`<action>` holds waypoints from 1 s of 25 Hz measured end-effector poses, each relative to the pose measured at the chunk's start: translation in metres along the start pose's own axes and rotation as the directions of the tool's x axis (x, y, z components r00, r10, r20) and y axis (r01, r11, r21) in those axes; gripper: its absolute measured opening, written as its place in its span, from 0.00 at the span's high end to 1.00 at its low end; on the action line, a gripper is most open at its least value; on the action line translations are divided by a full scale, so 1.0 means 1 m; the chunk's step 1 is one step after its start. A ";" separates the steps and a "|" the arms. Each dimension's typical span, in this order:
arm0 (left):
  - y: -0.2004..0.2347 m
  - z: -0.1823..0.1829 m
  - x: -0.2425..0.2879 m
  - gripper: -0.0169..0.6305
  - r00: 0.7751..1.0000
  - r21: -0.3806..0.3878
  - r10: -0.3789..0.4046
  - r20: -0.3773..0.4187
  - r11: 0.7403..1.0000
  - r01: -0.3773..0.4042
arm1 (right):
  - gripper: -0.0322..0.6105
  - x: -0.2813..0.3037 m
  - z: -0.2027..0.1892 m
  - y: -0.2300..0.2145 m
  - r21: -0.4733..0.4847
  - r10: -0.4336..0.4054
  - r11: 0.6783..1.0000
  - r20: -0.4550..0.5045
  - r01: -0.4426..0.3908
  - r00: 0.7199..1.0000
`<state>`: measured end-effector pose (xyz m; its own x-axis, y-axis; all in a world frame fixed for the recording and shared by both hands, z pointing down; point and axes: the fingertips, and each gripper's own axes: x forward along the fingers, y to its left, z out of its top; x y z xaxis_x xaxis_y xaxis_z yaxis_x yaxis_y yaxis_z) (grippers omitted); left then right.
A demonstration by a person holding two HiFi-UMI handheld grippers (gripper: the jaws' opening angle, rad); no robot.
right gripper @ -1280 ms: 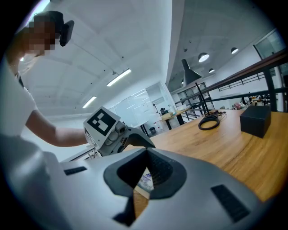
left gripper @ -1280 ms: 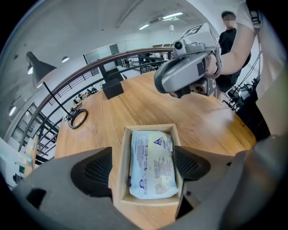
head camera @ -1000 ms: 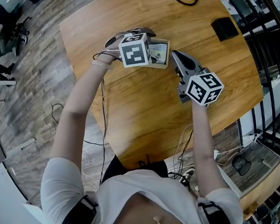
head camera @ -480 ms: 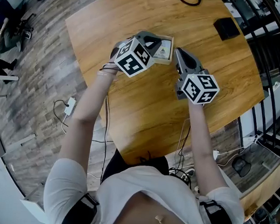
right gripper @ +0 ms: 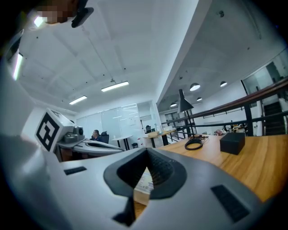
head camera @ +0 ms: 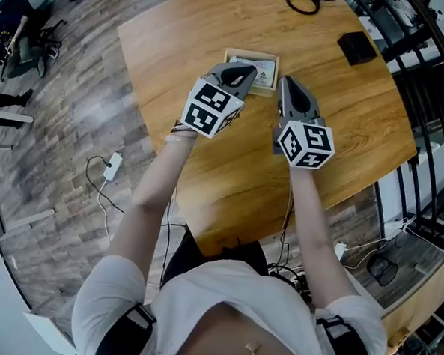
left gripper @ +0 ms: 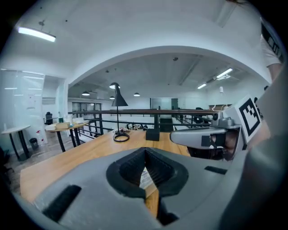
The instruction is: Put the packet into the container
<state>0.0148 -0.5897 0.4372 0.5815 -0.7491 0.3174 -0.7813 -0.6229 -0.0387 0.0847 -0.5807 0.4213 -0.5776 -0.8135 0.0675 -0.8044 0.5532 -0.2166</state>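
The packet (head camera: 264, 76) lies flat inside the container (head camera: 251, 56), a shallow wooden tray on the far part of the table (head camera: 345, 128); its printed label faces up. The left gripper (head camera: 244, 68) is over the near edge of the container; its jaws are pressed fully together and hold nothing; in the left gripper view only a strip of the packet (left gripper: 145, 178) shows behind the closed tips. The right gripper (head camera: 286, 81) is just beside the container on its right; its jaws are also together and empty. Whether either gripper touches the tray I cannot tell. Farther on the table, well apart, stand a black box (head camera: 357, 48) and a coiled black cable (head camera: 302, 1).
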 end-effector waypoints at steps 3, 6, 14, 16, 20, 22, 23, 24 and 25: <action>-0.007 -0.005 -0.019 0.96 0.997 -0.075 0.057 0.060 0.996 -0.052 | 0.93 -0.012 -0.005 0.006 -0.021 -0.031 0.999 0.025 0.032 0.999; -0.016 -0.019 -0.031 0.96 0.992 -0.147 0.093 0.086 0.986 -0.080 | 0.93 -0.025 -0.014 0.010 -0.018 -0.057 0.998 0.033 0.057 0.998; -0.031 -0.060 -0.072 0.96 0.981 -0.240 0.174 0.091 0.960 -0.148 | 0.93 -0.059 -0.039 0.044 -0.104 -0.055 0.993 -0.004 0.054 0.998; -0.039 -0.065 -0.081 0.96 0.982 -0.242 0.169 0.086 0.960 -0.144 | 0.93 -0.068 -0.043 0.051 -0.101 -0.057 0.993 -0.009 0.056 0.998; -0.052 -0.066 -0.095 0.96 0.982 -0.233 0.162 0.094 0.963 -0.137 | 0.93 -0.081 -0.049 0.066 -0.091 -0.062 0.994 -0.022 0.059 0.998; -0.057 -0.064 -0.100 0.96 0.982 -0.230 0.160 0.100 0.964 -0.134 | 0.93 -0.087 -0.051 0.073 -0.092 -0.054 0.994 -0.028 0.051 0.998; -0.059 -0.063 -0.103 0.96 0.982 -0.234 0.159 0.104 0.963 -0.131 | 0.93 -0.090 -0.051 0.076 -0.090 -0.049 0.995 -0.029 0.046 0.998; -0.061 -0.062 -0.105 0.96 0.981 -0.240 0.158 0.109 0.962 -0.129 | 0.93 -0.092 -0.052 0.079 -0.086 -0.045 0.995 -0.031 0.042 0.999; -0.063 -0.061 -0.108 0.96 0.981 -0.245 0.159 0.113 0.961 -0.127 | 0.93 -0.095 -0.053 0.081 -0.081 -0.043 0.996 -0.035 0.040 0.998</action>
<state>-0.0126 -0.4563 0.4633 0.4718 -0.8591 0.1983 -0.8806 -0.4479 0.1546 0.0673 -0.4494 0.4494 -0.5469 -0.8298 0.1110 -0.8356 0.5328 -0.1338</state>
